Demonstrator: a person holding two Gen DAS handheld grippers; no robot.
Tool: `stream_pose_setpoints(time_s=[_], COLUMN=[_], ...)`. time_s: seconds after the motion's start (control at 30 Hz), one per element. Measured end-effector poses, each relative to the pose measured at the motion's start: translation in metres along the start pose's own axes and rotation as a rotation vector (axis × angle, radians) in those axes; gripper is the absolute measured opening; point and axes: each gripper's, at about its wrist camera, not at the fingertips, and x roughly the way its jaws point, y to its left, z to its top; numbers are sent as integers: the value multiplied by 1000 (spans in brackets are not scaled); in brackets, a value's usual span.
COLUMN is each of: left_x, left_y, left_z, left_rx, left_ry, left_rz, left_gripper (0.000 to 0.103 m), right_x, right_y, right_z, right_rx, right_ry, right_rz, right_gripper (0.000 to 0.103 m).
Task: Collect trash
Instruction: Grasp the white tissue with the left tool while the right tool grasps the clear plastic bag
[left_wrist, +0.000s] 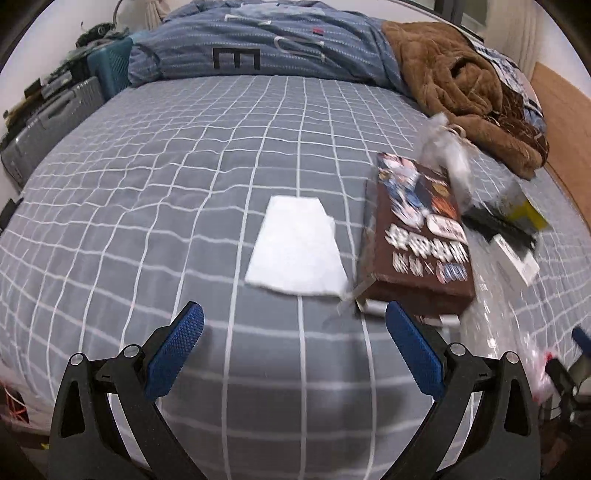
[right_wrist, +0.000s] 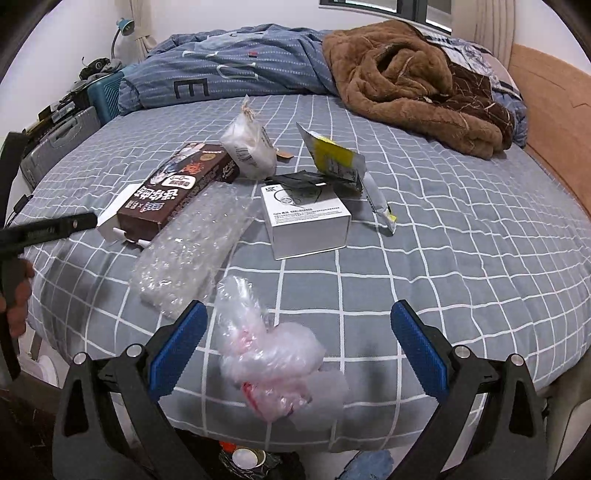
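Observation:
My left gripper (left_wrist: 293, 317) is open over the grey checked bed sheet (left_wrist: 147, 221), nothing between its fingers. A flat white tissue (left_wrist: 295, 247) lies just ahead of it. To its right sits a brown printed box (left_wrist: 421, 229). My right gripper (right_wrist: 299, 310) is open too. A crumpled clear plastic bag with red print (right_wrist: 266, 354) lies between its fingers at the bed's front edge, touching neither pad. Beyond lie bubble wrap (right_wrist: 192, 254), the brown box (right_wrist: 177, 192), a white box (right_wrist: 306, 221), a white pouch (right_wrist: 251, 147), and yellow (right_wrist: 332, 155) and black (right_wrist: 314, 182) wrappers.
A brown fleece blanket (right_wrist: 413, 85) and blue duvet (right_wrist: 221, 74) are heaped at the far side of the bed. Cases and clutter (left_wrist: 55, 110) stand off the left edge. A person's hand (right_wrist: 18, 295) holds the left gripper at the frame's left. An orange headboard (right_wrist: 554, 110) bounds the right.

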Motion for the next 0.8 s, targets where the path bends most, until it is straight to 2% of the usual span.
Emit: stream_pose_setpoints(time_s=[0.27, 0.47, 0.53, 0.67, 0.8], left_x=[42, 64, 71, 74, 73], left_y=[8, 5, 3, 5, 5], left_z=[30, 41, 42, 42, 44], left_rx=[14, 8, 9, -8, 1], left_ry=[31, 63, 83, 95, 96], left_rz=[80, 79, 84, 74, 83], left_gripper=[96, 92, 85, 81, 66], right_x=[9, 16, 17, 20, 27], right_y=[2, 0, 1, 3, 4], right_z=[-7, -12, -14, -16, -19], right_rx=[-6, 3, 2, -6, -12], right_ry=[34, 68, 76, 100, 141], right_rz=[21, 34, 43, 61, 71], right_gripper=[96, 90, 89, 80, 69])
